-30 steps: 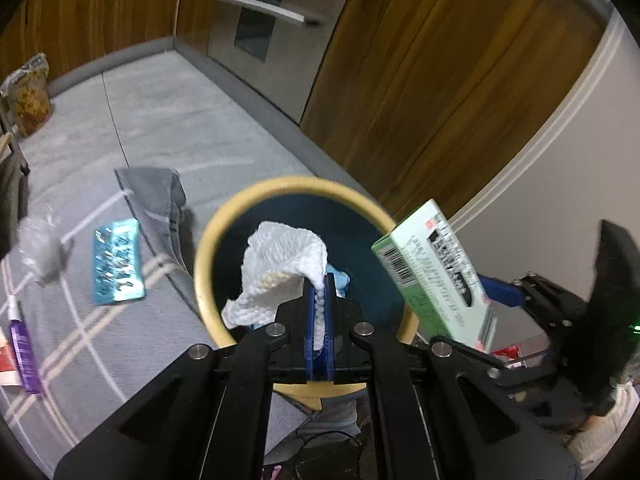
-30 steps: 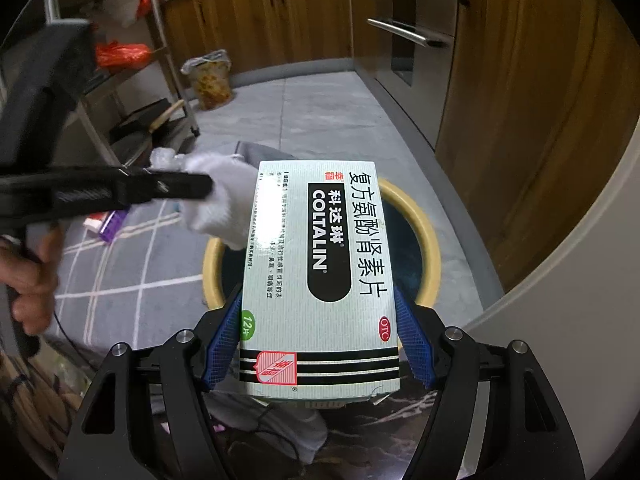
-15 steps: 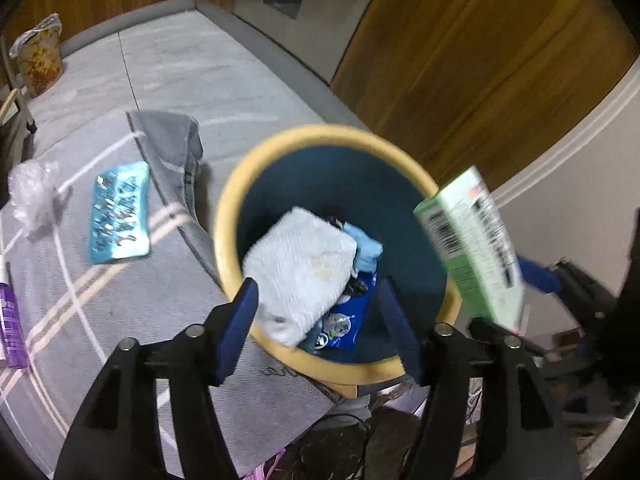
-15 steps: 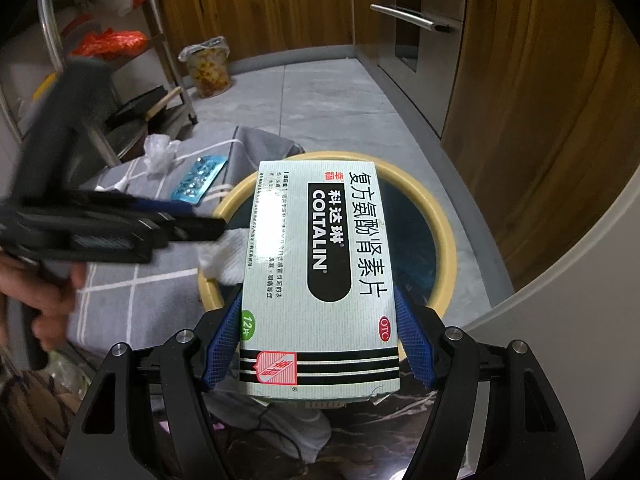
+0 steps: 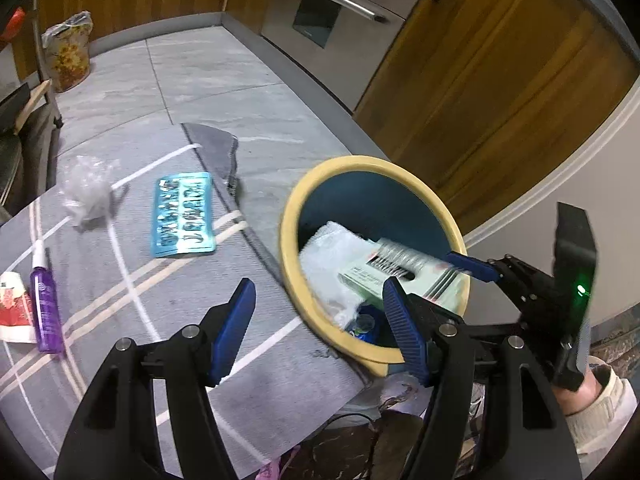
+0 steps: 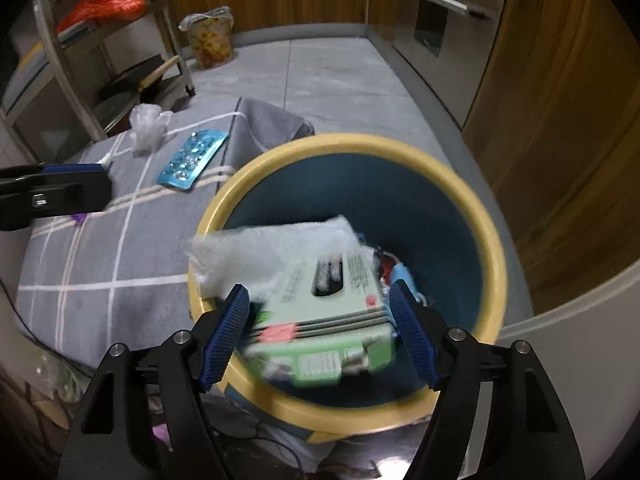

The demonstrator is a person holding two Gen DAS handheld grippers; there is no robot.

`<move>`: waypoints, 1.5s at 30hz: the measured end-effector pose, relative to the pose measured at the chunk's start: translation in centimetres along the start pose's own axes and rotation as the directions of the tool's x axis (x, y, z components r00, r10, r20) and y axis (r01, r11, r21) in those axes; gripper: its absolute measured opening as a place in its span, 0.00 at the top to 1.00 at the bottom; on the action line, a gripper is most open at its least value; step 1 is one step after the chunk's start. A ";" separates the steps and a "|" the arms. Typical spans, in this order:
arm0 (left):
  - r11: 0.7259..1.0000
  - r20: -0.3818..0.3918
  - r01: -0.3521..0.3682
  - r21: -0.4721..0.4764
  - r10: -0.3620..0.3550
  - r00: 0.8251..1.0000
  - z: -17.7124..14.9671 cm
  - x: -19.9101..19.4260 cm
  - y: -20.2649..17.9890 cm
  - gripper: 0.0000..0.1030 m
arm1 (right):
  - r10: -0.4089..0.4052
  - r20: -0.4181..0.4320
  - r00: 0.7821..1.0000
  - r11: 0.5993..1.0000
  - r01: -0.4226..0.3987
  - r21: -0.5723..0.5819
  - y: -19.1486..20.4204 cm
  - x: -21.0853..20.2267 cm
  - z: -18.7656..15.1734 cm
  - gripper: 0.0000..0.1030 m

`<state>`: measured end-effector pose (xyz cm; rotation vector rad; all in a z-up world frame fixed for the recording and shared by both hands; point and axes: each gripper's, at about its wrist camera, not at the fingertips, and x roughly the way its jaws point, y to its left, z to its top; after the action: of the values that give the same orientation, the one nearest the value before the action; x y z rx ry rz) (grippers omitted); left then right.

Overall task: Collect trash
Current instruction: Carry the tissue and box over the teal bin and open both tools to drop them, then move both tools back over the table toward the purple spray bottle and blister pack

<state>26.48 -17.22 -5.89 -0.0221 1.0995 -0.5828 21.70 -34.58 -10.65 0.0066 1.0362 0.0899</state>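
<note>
A yellow-rimmed blue bin (image 6: pixel 486 232) (image 5: pixel 290 216) stands beside a grey rug. A white paper towel (image 6: pixel 276 248) (image 5: pixel 332 244) lies in it. A green medicine box (image 6: pixel 332 332) (image 5: pixel 396 268), blurred with motion, is dropping into the bin, free of the pads. My right gripper (image 6: pixel 320 332) is open above the bin's near rim. My left gripper (image 5: pixel 316 328) is open and empty over the rug, left of the bin. On the rug lie a teal blister pack (image 5: pixel 182 214) (image 6: pixel 192 164), a crumpled clear plastic wrap (image 5: pixel 86 190) (image 6: pixel 148 128) and a purple spray bottle (image 5: pixel 46 304).
A red-and-white packet (image 5: pixel 14 308) lies at the rug's left edge. A metal rack (image 6: pixel 80 60) stands at the back left, a food bag (image 6: pixel 210 38) on the tiled floor beside it. Wooden cabinets and an oven front (image 5: pixel 332 4) line the right side.
My right gripper opened and the green box fell out toward the bin. My left gripper, which dropped the paper towel into the bin earlier, has drawn back left over the rug.
</note>
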 end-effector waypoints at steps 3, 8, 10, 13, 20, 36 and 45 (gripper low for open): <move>1.000 0.012 -0.011 -0.007 0.011 1.000 0.0 -0.8 0.9 0.36 | 0.030 0.007 1.000 0.998 -0.030 0.047 -0.3 -0.2 0.2 0.28; 0.998 0.025 -0.033 -0.048 0.034 0.999 -0.4 -1.9 2.9 0.36 | 0.056 0.036 0.998 0.995 -0.058 0.079 -0.2 -1.0 0.7 0.28; 0.997 0.029 -0.044 -0.063 0.045 0.999 -0.5 -2.3 3.7 0.36 | 0.060 0.039 0.997 0.995 -0.063 0.074 0.1 -1.1 0.7 0.28; 0.995 0.038 -0.058 -0.076 0.061 0.997 -0.6 -2.8 4.7 0.35 | 0.067 0.042 0.997 0.995 -0.070 0.065 0.6 -1.3 0.9 0.28; 0.990 0.049 -0.095 -0.105 0.101 0.994 -1.8 -4.1 7.3 0.32 | 0.097 0.057 0.994 0.994 -0.099 0.044 2.2 -1.8 1.4 0.27; 0.931 0.027 -0.273 -0.241 0.288 0.957 -6.0 -7.8 17.0 0.31 | 0.147 0.040 0.988 0.987 -0.144 -0.070 7.8 -0.9 3.1 0.24; 0.890 -0.013 -0.311 -0.334 0.326 0.945 -8.1 -7.8 22.4 0.37 | 0.164 0.010 0.986 0.977 -0.161 -0.137 11.8 1.5 5.5 0.24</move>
<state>26.87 7.47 -9.86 -0.1442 1.1193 -0.0952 26.33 -22.47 -8.57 -0.0310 1.0052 0.3086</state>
